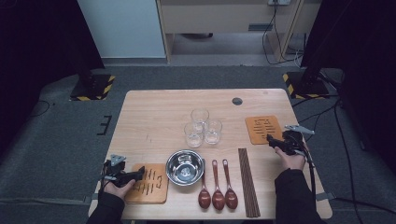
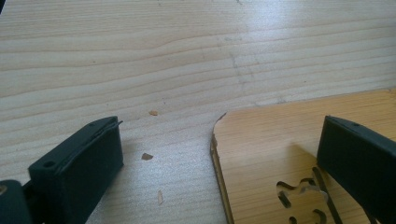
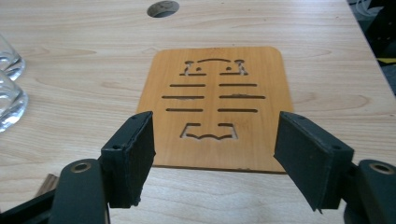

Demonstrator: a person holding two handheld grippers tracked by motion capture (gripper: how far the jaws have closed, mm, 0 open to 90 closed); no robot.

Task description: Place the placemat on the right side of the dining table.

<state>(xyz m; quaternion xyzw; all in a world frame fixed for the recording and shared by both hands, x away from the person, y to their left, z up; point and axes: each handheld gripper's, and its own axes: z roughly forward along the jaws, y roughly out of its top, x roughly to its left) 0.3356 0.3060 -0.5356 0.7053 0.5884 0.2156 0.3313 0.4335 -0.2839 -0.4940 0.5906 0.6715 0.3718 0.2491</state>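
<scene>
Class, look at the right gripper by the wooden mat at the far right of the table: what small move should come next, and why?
Probably ease the right gripper forward and down until its jaws straddle the near edge of the wooden mat, then close. The jaws stand open with nothing between them, just short of that edge, and the mat lies flat on the table, so it seems to need gripping by its rim.

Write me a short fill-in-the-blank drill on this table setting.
1. Behind the round steel bowl stand ___ clear drinking glasses.
2. The number of dark red wooden spoons lying right of the bowl is ___.
3. The right gripper points at a slotted wooden mat with its jaws ___.

Missing words: three; three; open
</scene>
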